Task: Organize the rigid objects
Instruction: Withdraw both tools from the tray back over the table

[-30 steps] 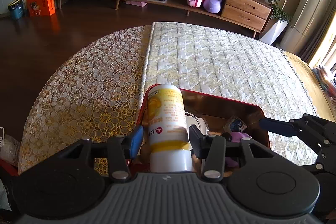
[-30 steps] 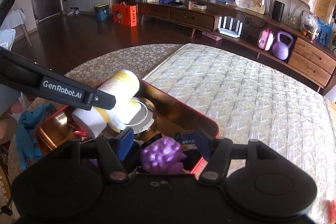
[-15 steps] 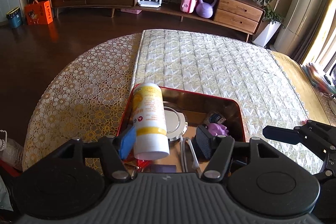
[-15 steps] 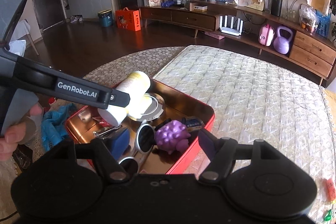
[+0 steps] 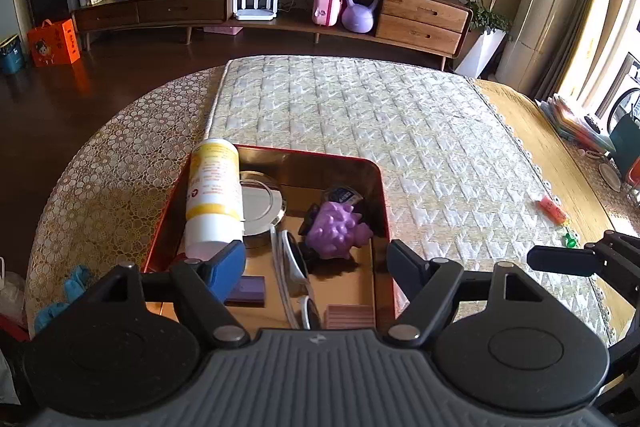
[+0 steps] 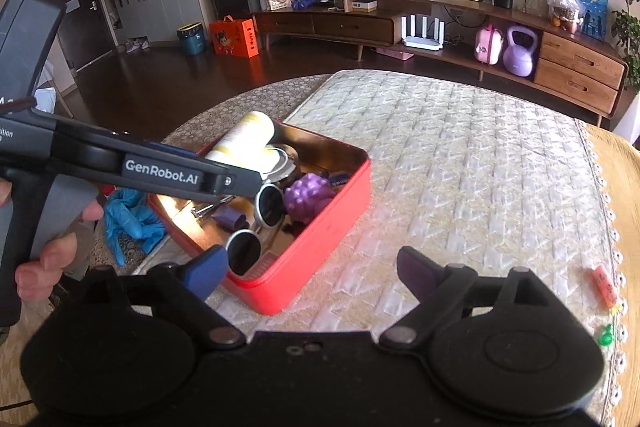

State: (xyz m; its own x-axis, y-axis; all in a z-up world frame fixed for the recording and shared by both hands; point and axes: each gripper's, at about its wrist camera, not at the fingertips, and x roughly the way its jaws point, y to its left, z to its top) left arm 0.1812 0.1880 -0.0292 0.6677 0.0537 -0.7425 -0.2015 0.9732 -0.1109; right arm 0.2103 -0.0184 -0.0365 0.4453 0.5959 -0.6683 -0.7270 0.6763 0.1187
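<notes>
Red tin [image 5: 385, 195] sits centre frame on the quilted mat [image 5: 400, 131], the yellow-white bottle [image 5: 213, 195], purple spiky toy [image 5: 335, 229] and sunglasses [image 5: 292, 267] inside. My left gripper [image 5: 316, 263] and right gripper [image 6: 308, 269] are both opening, nothing between their jaws.

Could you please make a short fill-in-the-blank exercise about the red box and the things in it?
1. The yellow-and-white bottle leans on the ____ side of the red box in the left wrist view.
2. The spiky toy inside the box is ____ in colour.
3. The sunglasses have ____ lenses.
4. Between the fingers of the right gripper there is ____ held.

Missing words: left; purple; round; nothing
</notes>
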